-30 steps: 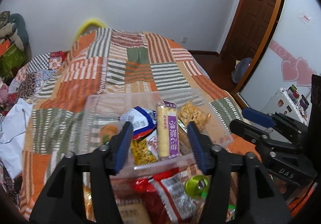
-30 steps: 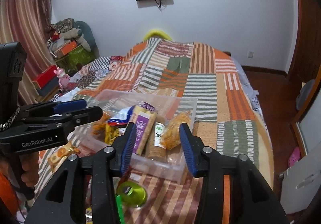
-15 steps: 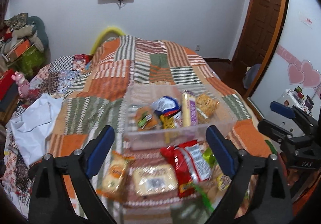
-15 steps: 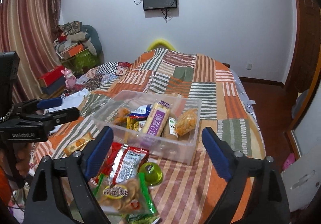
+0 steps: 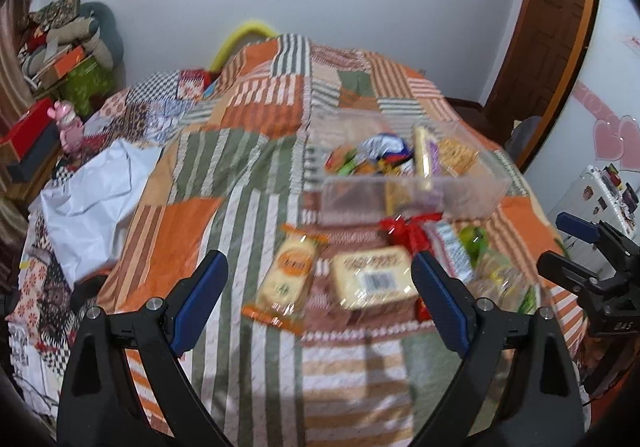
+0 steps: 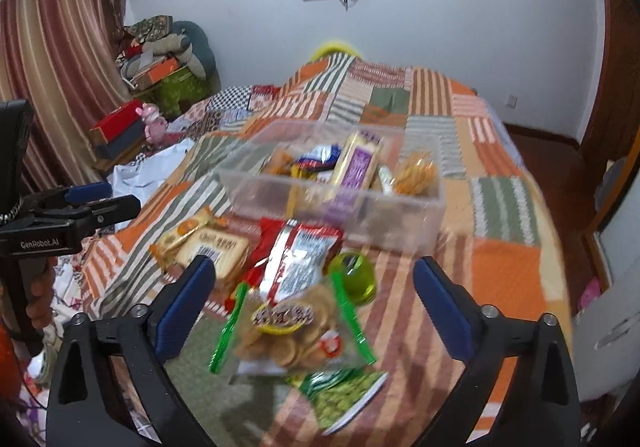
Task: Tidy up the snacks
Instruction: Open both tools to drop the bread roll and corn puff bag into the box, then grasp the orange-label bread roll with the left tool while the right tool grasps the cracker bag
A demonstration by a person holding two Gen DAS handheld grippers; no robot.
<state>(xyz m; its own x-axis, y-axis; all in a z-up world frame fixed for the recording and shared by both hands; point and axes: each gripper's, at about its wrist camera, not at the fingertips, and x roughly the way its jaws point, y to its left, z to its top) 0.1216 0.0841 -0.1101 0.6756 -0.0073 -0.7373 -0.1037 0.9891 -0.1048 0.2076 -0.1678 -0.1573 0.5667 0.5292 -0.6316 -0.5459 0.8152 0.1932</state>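
Just ahead of both wide-open, empty tongs (image 5: 320, 295) (image 6: 314, 295), loose snack packets (image 6: 298, 263) before the clear bin (image 6: 400, 215)

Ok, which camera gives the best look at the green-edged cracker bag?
Right wrist view: the green-edged cracker bag lies whole and central between the open right gripper jaws. In the left wrist view the bag is a blurred sliver at the right, partly hidden by a finger.

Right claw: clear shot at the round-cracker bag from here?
Probably yes. The right claw is open and empty, the round-cracker bag lies on top of the pile between its fingers, nothing over it. A pea packet sits underneath.
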